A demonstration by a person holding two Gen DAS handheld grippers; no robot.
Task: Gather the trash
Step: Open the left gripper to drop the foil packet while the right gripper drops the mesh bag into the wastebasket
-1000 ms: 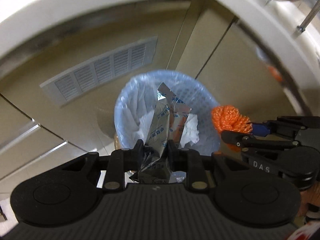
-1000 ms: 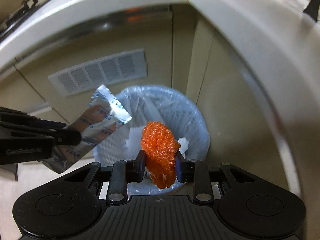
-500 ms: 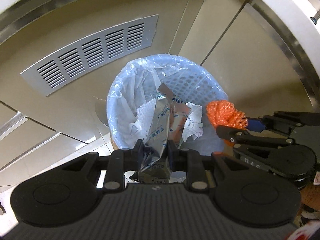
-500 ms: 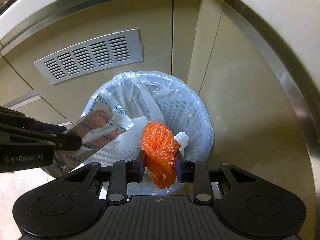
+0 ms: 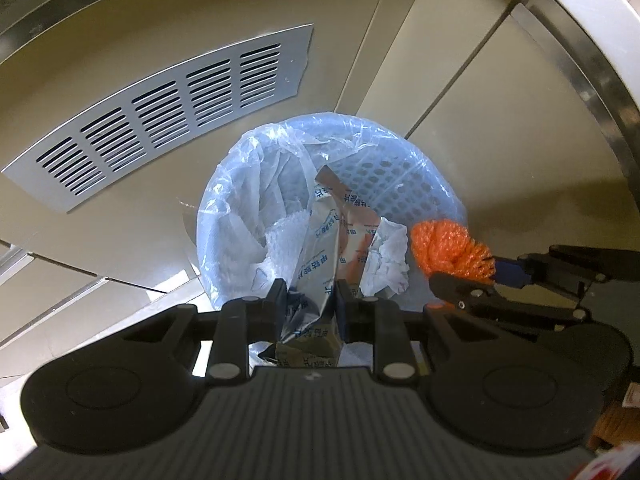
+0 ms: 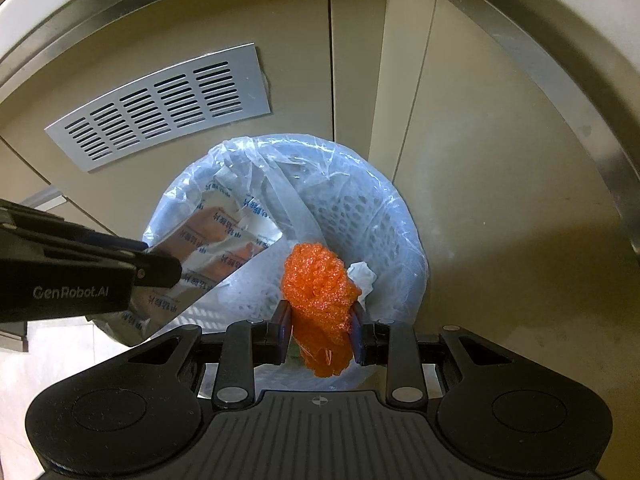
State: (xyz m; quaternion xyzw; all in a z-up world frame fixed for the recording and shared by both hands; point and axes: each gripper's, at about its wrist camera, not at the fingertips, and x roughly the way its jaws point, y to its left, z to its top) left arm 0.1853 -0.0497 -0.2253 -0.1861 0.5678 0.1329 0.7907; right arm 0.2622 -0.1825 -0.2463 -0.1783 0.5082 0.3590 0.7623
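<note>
My left gripper [image 5: 308,300] is shut on a crumpled silver foil wrapper [image 5: 324,240] with blue print, held over the trash bin [image 5: 236,184]. The bin is a white perforated basket lined with a clear plastic bag, and crumpled white paper [image 5: 386,256] lies inside. My right gripper [image 6: 320,320] is shut on an orange mesh wad [image 6: 318,280], also above the bin [image 6: 384,216]. In the left wrist view the right gripper [image 5: 472,276] and its orange wad [image 5: 448,250] hang at the bin's right rim. In the right wrist view the left gripper [image 6: 160,268] holds the foil wrapper [image 6: 216,244] over the bin's left side.
Beige cabinet panels stand behind the bin, with a silver vent grille [image 5: 160,116] at the left. A white curved counter edge [image 6: 560,20] arcs overhead. Pale floor [image 6: 60,356] shows to the lower left of the bin.
Both grippers have come down toward the bin, which looks larger and closer. The counter edge has slid out toward the top. Both grips are unchanged.
</note>
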